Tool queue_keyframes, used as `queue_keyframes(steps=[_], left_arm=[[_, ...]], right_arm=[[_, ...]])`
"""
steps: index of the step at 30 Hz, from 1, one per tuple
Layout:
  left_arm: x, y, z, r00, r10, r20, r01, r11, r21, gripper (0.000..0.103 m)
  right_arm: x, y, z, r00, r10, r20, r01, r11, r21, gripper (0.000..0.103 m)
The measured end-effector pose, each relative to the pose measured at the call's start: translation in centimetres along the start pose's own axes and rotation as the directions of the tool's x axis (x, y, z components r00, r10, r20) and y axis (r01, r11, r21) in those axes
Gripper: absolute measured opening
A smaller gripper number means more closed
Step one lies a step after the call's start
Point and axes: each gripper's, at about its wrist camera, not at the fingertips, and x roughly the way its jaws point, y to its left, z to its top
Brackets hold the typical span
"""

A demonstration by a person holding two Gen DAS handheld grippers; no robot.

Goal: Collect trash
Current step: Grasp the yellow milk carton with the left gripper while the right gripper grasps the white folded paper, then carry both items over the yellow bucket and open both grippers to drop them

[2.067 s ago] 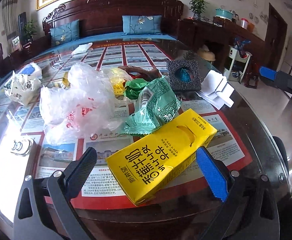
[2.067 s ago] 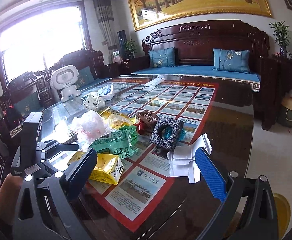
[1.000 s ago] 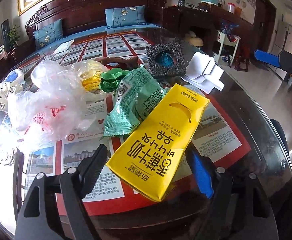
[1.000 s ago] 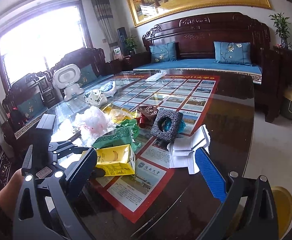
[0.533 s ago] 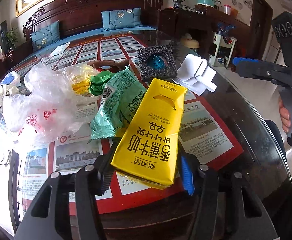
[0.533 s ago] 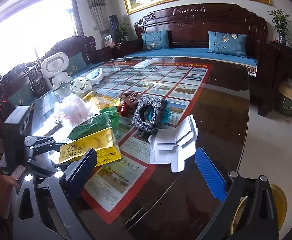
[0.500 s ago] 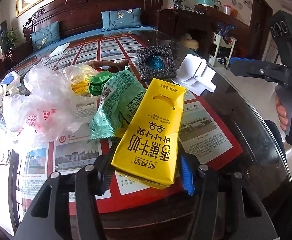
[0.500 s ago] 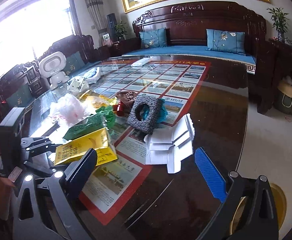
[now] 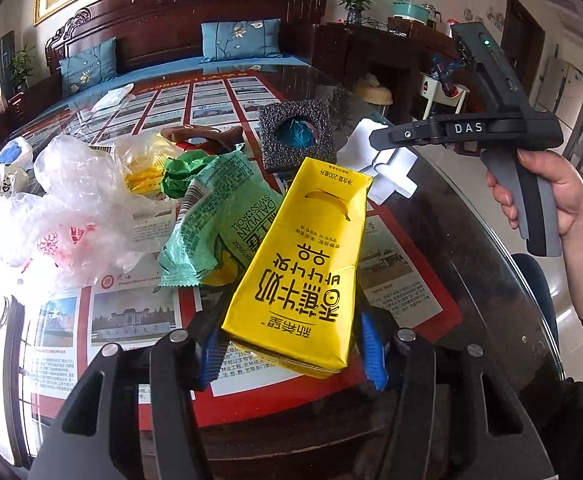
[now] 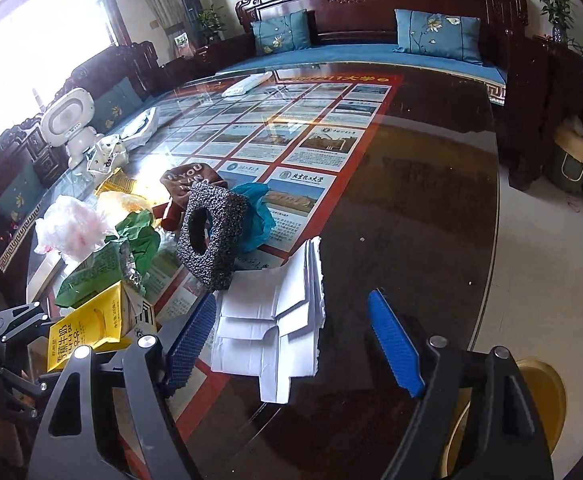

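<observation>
My left gripper is shut on a yellow milk carton and holds its near end just above the glass table. The carton also shows at the lower left of the right wrist view. My right gripper is open and empty, with a white folded cardboard piece between its fingers below it. Its body shows in the left wrist view. A green snack wrapper, a clear plastic bag and a black foam block lie on the table.
A yellow wrapper, a brown wrapper and a white robot toy are on the table's far side. A yellow bin stands on the floor past the table's right edge. A sofa is behind.
My left gripper closed on the yellow carton and lifted its near end. My right gripper moved down and forward over the white cardboard piece.
</observation>
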Motion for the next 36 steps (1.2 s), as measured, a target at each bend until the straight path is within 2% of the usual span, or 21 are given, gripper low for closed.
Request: queue_keyframes(steps=[2, 3, 4, 7, 15, 24, 29, 36], left_arm=[[-0.1, 0.0, 0.1, 1.0, -0.002, 0.002, 0.002, 1.0, -0.006, 0.055], [-0.1, 0.0, 0.1, 1.0, 0.002, 0.004, -0.002, 1.0, -0.006, 0.055], [-0.2, -0.1, 0.1, 1.0, 0.0, 0.003, 0.0, 1.0, -0.006, 0.055], [-0.3, -0.3, 0.3, 1.0, -0.002, 0.005, 0.002, 1.0, -0.007, 0.055], [-0.7, -0.9, 0.7, 1.0, -0.007, 0.013, 0.007, 1.0, -0.009, 0.055], [-1.2, -2.0, 0.8, 1.0, -0.008, 0.017, 0.008, 1.0, -0.008, 0.055], [-1.3, -3.5, 1.2, 1.0, -0.012, 0.01, 0.012, 1.0, 0.012, 0.055], [-0.6, -6.8, 2.9, 1.0, -0.031, -0.002, 0.031, 0.998, 0.061, 0.055]], right_arm=[[0.5, -0.2, 0.2, 1.0, 0.015, -0.017, -0.015, 1.0, 0.002, 0.074], [0.8, -0.1, 0.2, 0.999, 0.035, -0.028, -0.035, 0.999, -0.003, 0.063], [1.2, -0.1, 0.2, 0.997, 0.057, -0.049, -0.058, 0.998, -0.009, 0.045], [1.4, 0.3, -0.1, 0.993, 0.096, -0.07, -0.098, 0.995, -0.029, 0.013], [-1.3, 1.2, -1.1, 0.986, 0.163, -0.027, -0.165, 0.981, -0.101, 0.008], [-3.9, 1.2, -3.7, 0.965, 0.238, -0.114, -0.253, 0.957, -0.14, 0.007], [-5.9, 0.1, -5.2, 0.951, 0.274, -0.142, -0.293, 0.947, -0.132, 0.007], [-9.3, -2.9, -6.2, 0.957, 0.272, -0.105, -0.284, 0.95, -0.127, 0.007]])
